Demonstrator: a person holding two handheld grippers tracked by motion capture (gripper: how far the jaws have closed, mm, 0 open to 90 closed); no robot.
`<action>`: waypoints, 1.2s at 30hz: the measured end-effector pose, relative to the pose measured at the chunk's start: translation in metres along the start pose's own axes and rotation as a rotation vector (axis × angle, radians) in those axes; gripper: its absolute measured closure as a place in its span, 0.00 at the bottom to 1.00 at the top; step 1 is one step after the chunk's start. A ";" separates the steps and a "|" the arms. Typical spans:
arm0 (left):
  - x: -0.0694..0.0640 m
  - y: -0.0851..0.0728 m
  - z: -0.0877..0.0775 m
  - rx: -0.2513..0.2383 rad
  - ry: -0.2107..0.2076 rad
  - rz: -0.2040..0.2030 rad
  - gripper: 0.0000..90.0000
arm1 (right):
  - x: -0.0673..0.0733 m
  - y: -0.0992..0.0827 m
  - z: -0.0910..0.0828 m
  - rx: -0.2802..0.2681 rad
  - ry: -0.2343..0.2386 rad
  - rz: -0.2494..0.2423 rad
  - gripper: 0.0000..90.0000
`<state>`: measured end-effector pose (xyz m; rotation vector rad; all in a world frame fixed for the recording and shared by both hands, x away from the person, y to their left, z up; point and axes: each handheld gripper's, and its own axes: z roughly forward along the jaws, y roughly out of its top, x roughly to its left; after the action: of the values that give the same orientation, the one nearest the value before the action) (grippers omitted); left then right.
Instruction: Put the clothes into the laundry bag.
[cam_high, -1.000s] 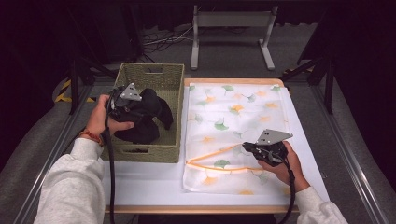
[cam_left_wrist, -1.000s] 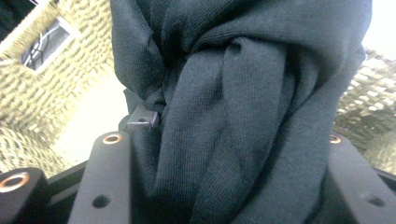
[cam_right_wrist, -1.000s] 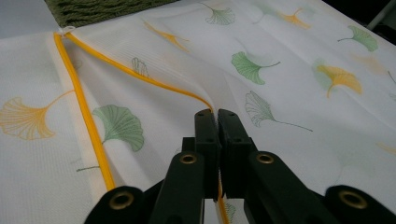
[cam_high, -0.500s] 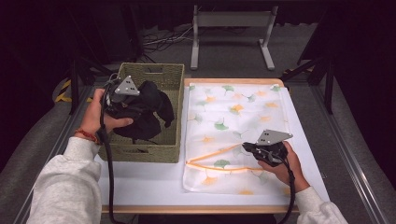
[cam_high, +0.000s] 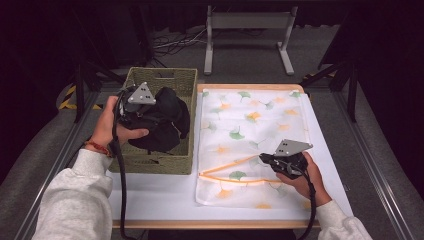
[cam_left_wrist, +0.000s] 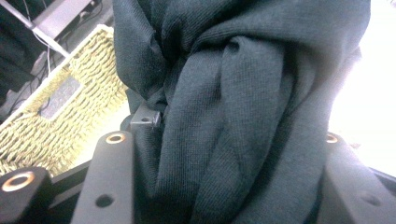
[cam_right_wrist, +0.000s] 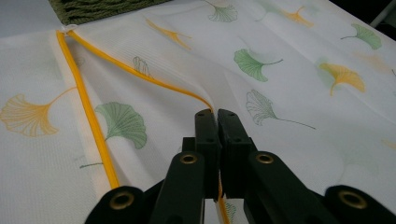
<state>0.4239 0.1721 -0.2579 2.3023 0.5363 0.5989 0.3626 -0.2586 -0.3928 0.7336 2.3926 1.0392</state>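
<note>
Since a second ago the left tool (cam_high: 150, 111) has come up a bit with the dark garment (cam_high: 165, 120), which now hangs higher over the woven basket (cam_high: 155, 162); right side hasn't shifted. Left tool's jaws stand roughly half apart and are clamped on a thick bunch of the dark knit fabric, packed between them in the left gripper view (cam_left_wrist: 224, 116), with the basket wall behind at that view's left (cam_left_wrist: 70, 98). Most of the garment is above or inside the basket, at the left end of the counter (cam_high: 160, 192). Right tool (cam_high: 265, 160) is pinched fully closed on the orange-trimmed edge of the white mesh bag (cam_high: 250, 125) with the ginkgo leaf print, right at the bag's opening; in the right gripper view the jaws meet on the orange trim (cam_right_wrist: 93, 126), lifting the upper layer slightly. Bag lies flat on the counter just beside the basket, opening toward the person. Right hand (cam_high: 305, 177) rests low on the bag's near part.
</note>
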 end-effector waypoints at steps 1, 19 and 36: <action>-0.001 0.001 -0.001 -0.004 -0.002 0.005 0.56 | 0.000 0.000 0.000 0.000 0.001 0.000 0.98; -0.035 0.034 -0.010 -0.065 -0.065 0.056 0.56 | 0.000 0.000 0.000 0.000 0.002 -0.001 0.98; -0.084 0.063 -0.011 -0.128 -0.169 0.158 0.56 | 0.001 0.000 0.000 0.001 0.004 -0.003 0.98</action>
<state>0.3632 0.0910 -0.2284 2.2609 0.2307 0.4919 0.3623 -0.2581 -0.3932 0.7282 2.3965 1.0394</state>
